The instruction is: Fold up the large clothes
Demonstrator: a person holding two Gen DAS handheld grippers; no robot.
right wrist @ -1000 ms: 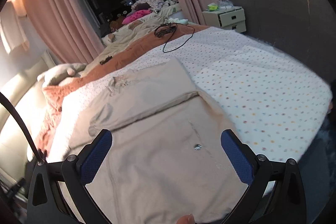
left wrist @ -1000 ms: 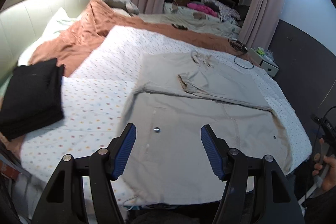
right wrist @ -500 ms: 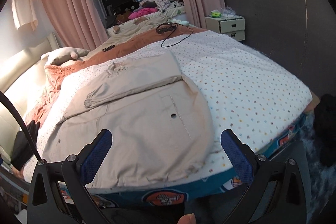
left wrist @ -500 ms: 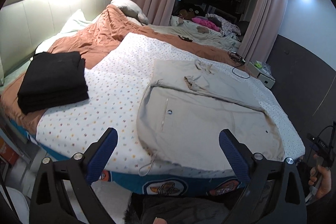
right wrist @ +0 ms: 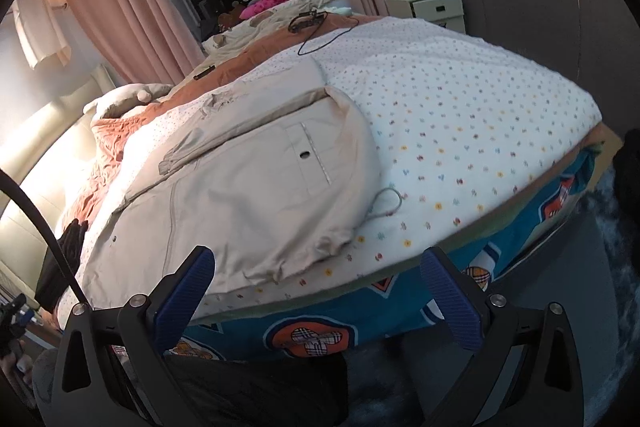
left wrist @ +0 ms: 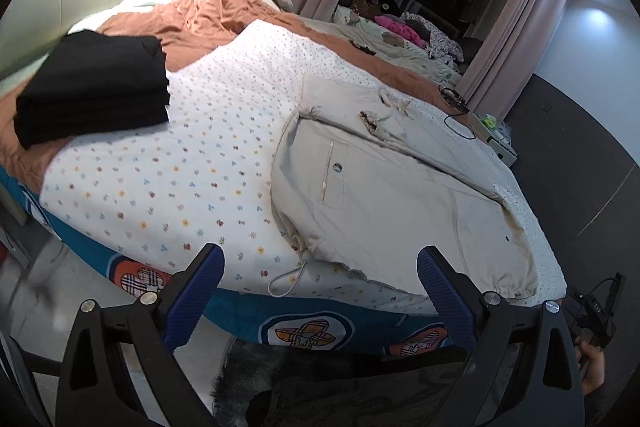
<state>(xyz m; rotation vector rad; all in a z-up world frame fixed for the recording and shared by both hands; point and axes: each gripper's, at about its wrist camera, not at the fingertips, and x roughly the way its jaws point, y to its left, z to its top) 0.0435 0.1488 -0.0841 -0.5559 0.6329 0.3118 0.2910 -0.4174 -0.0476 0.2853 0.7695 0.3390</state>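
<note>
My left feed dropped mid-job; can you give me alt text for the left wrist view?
A beige jacket lies partly folded on a flower-dotted sheet, one sleeve laid across it, its drawstring trailing near the bed edge. The left claw is open and empty above that edge. A folded black garment sits far left.

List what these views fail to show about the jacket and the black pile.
- Jacket underside: both views, hidden against the bed.
- Black pile: left view, blurred, garment type unclear.
- Black pile: right view, cut by a cable.

Left gripper [left wrist: 320, 283] opened, both apparently withdrawn from jacket [left wrist: 400, 195]
</note>
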